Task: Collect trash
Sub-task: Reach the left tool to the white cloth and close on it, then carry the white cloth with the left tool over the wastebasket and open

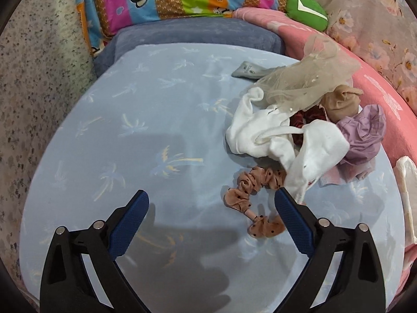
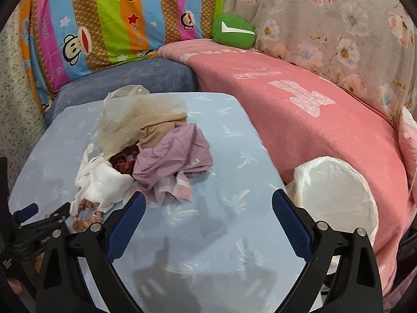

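A heap of soft items lies on a light blue cushion (image 1: 130, 135): a white cloth (image 1: 263, 133), a sheer beige mesh (image 1: 307, 78), a tan stocking (image 1: 341, 104), a lilac crumpled cloth (image 1: 362, 135), a dark red scrunchie (image 1: 307, 120) and a pink dotted scrunchie (image 1: 250, 190). A grey sock (image 1: 250, 70) lies behind. My left gripper (image 1: 212, 198) is open and empty, its right finger beside the pink scrunchie. My right gripper (image 2: 208, 200) is open and empty, just in front of the lilac cloth (image 2: 172, 156). A white lined bin (image 2: 336, 195) stands at the right.
A pink blanket (image 2: 312, 120) covers the sofa seat to the right. A green cushion (image 2: 232, 34) and a striped cartoon quilt (image 2: 109, 20) lie at the back. A blue-grey pillow (image 2: 130, 80) is behind the cushion. A speckled wall (image 1: 34, 78) is on the left.
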A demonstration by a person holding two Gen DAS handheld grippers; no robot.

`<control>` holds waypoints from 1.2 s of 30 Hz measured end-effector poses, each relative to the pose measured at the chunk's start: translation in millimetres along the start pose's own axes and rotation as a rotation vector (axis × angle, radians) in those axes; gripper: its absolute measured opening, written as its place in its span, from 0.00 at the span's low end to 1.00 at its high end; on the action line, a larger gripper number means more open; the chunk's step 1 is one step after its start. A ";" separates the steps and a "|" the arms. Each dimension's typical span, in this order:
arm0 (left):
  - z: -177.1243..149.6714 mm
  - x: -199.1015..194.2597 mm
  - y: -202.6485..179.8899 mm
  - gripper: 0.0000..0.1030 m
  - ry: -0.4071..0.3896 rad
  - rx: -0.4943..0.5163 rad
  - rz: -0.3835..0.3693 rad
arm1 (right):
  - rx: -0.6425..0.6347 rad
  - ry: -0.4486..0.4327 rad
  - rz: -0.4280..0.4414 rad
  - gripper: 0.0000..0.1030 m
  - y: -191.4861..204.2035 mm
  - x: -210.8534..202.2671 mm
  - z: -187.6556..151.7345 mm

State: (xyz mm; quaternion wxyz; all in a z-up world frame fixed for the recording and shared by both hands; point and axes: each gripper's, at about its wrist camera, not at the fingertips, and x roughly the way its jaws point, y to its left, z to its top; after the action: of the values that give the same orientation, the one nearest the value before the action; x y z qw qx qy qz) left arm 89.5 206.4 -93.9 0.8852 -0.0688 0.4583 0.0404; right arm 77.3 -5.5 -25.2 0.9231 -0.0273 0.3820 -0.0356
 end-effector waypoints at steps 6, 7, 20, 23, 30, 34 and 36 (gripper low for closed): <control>1.4 21.4 1.0 0.72 0.064 0.002 -0.077 | -0.046 0.018 0.041 0.73 40.0 16.5 6.8; 1.2 19.7 0.3 0.69 0.046 0.010 -0.072 | -0.055 0.026 0.052 0.70 46.8 20.2 7.7; 6.4 17.5 10.4 0.18 0.064 -0.005 -0.215 | -0.062 0.137 0.189 0.49 95.1 69.5 7.5; 7.4 18.0 10.5 0.18 0.065 -0.005 -0.217 | -0.046 0.171 0.219 0.36 98.5 82.0 3.6; 12.8 20.6 8.2 0.13 0.065 -0.001 -0.207 | -0.019 0.159 0.266 0.07 95.6 80.0 -0.2; 13.9 8.9 1.9 0.10 0.039 0.020 -0.200 | -0.007 0.121 0.262 0.06 87.7 61.2 2.8; 15.4 0.2 -3.1 0.10 0.025 0.030 -0.204 | 0.003 0.100 0.260 0.06 81.8 50.8 5.8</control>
State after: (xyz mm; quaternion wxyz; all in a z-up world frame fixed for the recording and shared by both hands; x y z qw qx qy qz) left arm 102.5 205.8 -85.0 0.8799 -0.1026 0.4604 -0.0577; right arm 120.9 71.7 -63.1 0.8998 0.0255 0.4277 0.0824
